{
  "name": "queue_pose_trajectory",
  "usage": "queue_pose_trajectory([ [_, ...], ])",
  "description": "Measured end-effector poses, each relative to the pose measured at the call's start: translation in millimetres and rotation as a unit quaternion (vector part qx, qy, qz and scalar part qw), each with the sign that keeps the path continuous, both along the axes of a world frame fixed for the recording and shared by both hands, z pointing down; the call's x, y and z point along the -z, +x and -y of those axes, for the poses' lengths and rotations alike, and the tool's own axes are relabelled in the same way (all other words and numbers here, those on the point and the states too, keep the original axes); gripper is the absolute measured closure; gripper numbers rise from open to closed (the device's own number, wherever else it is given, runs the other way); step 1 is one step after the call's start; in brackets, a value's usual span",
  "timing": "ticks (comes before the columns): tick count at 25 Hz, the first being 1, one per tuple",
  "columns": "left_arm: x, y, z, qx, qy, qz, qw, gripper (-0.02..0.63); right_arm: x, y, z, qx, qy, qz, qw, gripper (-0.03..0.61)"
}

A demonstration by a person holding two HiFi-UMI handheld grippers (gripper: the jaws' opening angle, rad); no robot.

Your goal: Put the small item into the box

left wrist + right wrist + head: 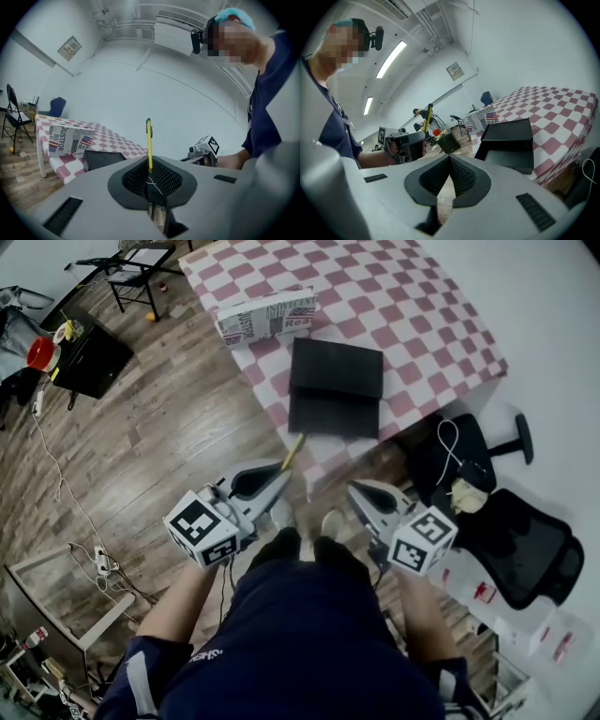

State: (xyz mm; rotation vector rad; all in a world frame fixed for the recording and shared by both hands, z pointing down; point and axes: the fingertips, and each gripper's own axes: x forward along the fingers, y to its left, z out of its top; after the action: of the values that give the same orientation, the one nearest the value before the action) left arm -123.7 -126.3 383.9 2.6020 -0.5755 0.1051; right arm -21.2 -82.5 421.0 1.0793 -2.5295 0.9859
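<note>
Left gripper (150, 182), jaws pinching a slim yellow pen-like item (149, 143) that stands upright above them; right gripper (449, 163), jaws pressed together and empty. Both are held short of the checkered table (403, 306), where the open black box (335, 385) lies near a printed carton (265, 318).

The right gripper (450, 157) has its jaws pressed together, tip to tip, with nothing between them. Beyond them a black box (508, 136) sits at the near corner of the red-and-white checkered table (562, 108), and a printed carton (480, 119) stands farther back along the same edge. Off the table to the left, a hand holds the left gripper (421, 135) up over the wooden floor, and a thin yellow item (427, 118) sticks up out of its jaws.
</note>
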Motion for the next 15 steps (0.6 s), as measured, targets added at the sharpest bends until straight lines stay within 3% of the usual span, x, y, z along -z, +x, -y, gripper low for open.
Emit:
queue_pose_trajectory([
  [7, -17.6, 11.7, 16.8, -0.008, -0.004, 0.017, 0.9998, 0.568, -11.6, 11.3, 17.2, -0.003, -0.011, 0.003, 1.000, 0.563],
  [15, -46.3, 40.7, 48.8, -0.013, -0.003, 0.069, 0.9975, 0.568, -23.6, 35.2, 45.6, 0.008, -0.020, 0.013, 1.000, 0.563],
])
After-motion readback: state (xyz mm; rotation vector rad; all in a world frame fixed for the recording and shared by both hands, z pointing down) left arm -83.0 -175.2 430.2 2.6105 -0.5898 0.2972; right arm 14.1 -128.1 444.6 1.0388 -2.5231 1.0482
